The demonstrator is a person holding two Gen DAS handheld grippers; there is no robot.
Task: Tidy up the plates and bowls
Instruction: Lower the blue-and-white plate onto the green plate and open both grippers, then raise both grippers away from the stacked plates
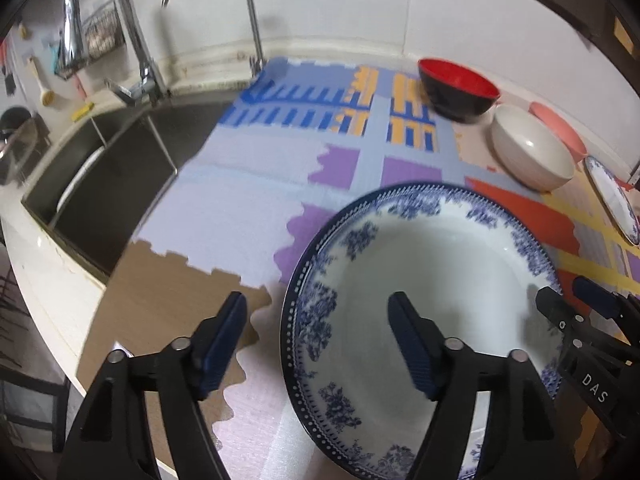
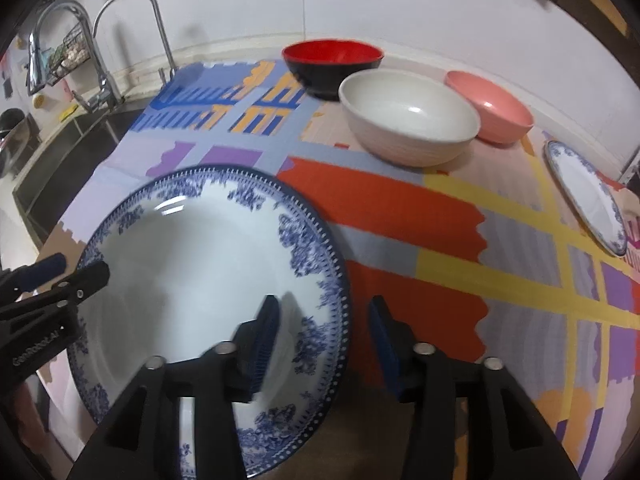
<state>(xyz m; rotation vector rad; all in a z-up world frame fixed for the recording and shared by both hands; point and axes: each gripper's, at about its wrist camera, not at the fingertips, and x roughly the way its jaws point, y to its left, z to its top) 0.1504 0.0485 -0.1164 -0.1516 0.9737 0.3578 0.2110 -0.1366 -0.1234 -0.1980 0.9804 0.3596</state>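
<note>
1. Keep well away from the dark steel sink [image 1: 112, 168] at far left.
2. Left gripper [image 1: 318, 304]: jaws wide, astride the near-left rim of the blue-and-white floral china plate [image 1: 432, 264], pads not pressing.
3. Plate lying flat on the patchwork foam mat [image 2: 400, 208]; probably a release, so draw both tools up and back without dragging the rim.
4. Right gripper [image 2: 324, 308]: jaws parted more narrowly over the right rim, gripping nothing; clear the inner finger first.
5. Further right, stand the red-and-black bowl [image 2: 332, 56], white bowl [image 2: 408, 112] and pink bowl [image 2: 492, 108], with a matching second plate [image 2: 588, 192] beyond; avoid sweeping towards them.
</note>
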